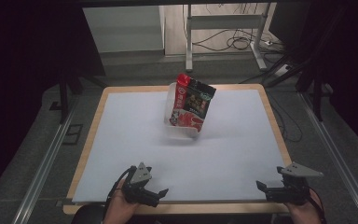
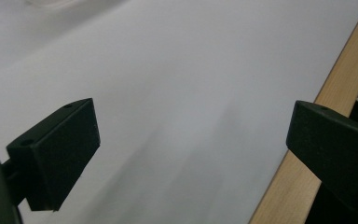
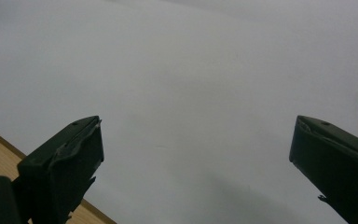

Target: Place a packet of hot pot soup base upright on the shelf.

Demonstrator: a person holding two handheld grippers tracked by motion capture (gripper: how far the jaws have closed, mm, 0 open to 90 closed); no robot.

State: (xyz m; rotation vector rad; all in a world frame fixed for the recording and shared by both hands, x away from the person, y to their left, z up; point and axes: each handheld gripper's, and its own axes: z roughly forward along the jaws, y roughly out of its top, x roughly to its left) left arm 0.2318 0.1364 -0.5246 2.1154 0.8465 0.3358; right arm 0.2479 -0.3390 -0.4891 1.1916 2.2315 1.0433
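Both my tools, left (image 1: 150, 185) and right (image 1: 271, 185), gape wide, empty; snack bag (image 1: 192, 103) in clear tub (image 1: 181, 130) untouched.

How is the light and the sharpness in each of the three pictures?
High view: the white mat is evenly lit, the room around it dark, and the snack bag is fairly sharp. Left gripper view: the mat is streaked with blur, with a soft shadow between the open jaws of the left gripper. Right gripper view: flat, soft light, with the right gripper dark and open.
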